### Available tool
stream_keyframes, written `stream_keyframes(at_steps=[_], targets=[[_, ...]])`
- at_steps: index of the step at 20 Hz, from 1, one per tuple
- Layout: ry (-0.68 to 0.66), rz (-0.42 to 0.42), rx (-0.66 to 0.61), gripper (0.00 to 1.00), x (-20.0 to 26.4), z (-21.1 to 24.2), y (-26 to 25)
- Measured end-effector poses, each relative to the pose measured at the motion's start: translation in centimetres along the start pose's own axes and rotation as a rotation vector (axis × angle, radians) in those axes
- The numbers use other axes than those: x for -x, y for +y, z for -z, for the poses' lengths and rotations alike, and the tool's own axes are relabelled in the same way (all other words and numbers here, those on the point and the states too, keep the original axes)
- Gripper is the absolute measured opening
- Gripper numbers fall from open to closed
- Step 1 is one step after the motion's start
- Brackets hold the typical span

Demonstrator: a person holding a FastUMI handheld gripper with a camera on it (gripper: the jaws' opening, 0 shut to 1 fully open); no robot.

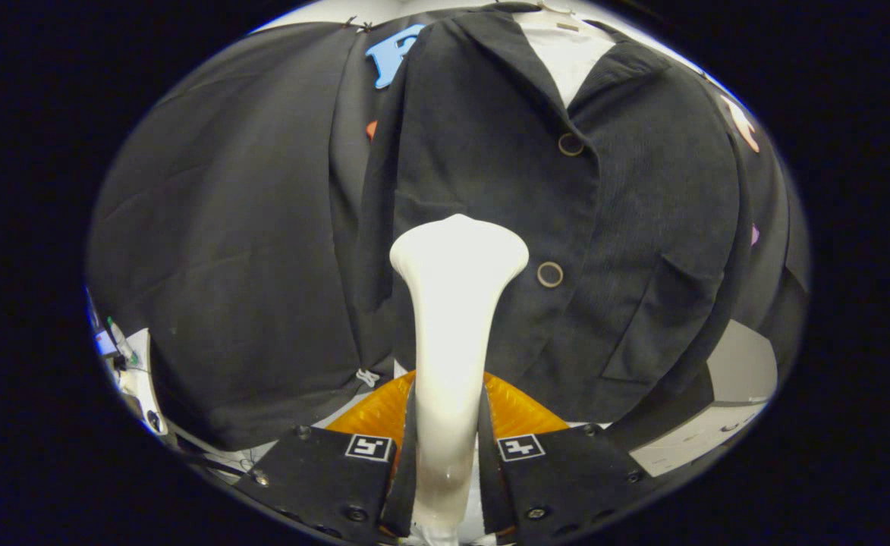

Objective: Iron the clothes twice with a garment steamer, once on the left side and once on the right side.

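Gripper (445, 436) pinches the white steamer (456, 303), its wide head against the dark buttoned jacket (627, 227)

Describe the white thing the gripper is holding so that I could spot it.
Find the dark jacket hanging on the booth wall. In front of it, level with the lower button, is the white garment steamer, gripped between both fingers of the gripper. Its flared head is the only bright shape against the dark cloth.

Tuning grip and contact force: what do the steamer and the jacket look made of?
Steamer, clamped between the gripper fingers: likely smooth white plastic, glossy sheen. Jacket: dark woven cloth, apparently fine-ribbed like corduroy, matte, with soft folds; its buttons look like hard plastic.
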State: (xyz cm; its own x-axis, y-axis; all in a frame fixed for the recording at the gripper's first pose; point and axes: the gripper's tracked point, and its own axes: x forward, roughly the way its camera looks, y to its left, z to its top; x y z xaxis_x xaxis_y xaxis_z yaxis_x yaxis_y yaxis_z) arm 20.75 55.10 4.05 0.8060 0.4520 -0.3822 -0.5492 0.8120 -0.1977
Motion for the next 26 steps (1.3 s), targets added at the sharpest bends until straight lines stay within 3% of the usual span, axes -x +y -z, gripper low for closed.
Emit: stream_keyframes(at_steps=[14,20,26], targets=[[0.108,-0.028,-0.005,0.37,-0.2,3.7,-0.6],[0.109,-0.056,-0.021,0.37,2.0,5.3,-1.9],[0.114,-0.028,-0.04,0.37,6.2,8.0,-6.7]])
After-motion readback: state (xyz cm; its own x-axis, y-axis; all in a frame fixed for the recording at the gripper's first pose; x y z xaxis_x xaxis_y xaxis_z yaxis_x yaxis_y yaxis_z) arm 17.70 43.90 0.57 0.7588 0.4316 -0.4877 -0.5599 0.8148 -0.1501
